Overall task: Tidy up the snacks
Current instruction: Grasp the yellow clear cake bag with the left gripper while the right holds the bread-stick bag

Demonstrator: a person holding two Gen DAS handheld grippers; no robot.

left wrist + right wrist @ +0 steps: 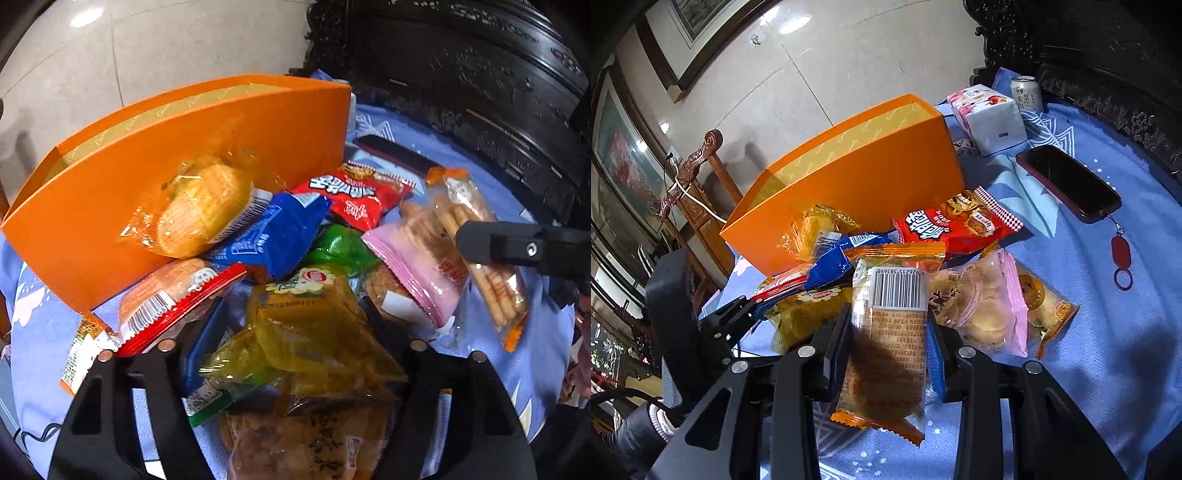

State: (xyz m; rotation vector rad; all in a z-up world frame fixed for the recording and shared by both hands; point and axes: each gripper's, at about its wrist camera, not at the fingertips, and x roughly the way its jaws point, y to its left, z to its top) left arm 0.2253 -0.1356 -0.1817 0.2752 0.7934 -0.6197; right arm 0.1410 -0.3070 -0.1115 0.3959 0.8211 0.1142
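An open orange box [184, 129] [868, 166] stands behind a heap of snack packets on a blue cloth [1108, 332]. My left gripper [295, 317] is shut on a yellow-green packet [303, 325], its pads against both edges. My right gripper [888, 317] is shut on a clear packet with orange ends [890, 332] [476, 258] and holds it above the cloth. In the heap lie a red packet [354, 195] [956, 225], a blue packet [273, 236], a yellow cake packet [199, 210] leaning on the box, and a pink packet [417, 266] [982, 306].
A dark phone [1067, 181] with a red keyring [1121, 251] lies at the right. A tissue pack [990, 118] and a can [1027, 92] stand behind the box. Dark carved furniture [1108, 55] borders the back; a wooden chair [698, 177] stands at the left.
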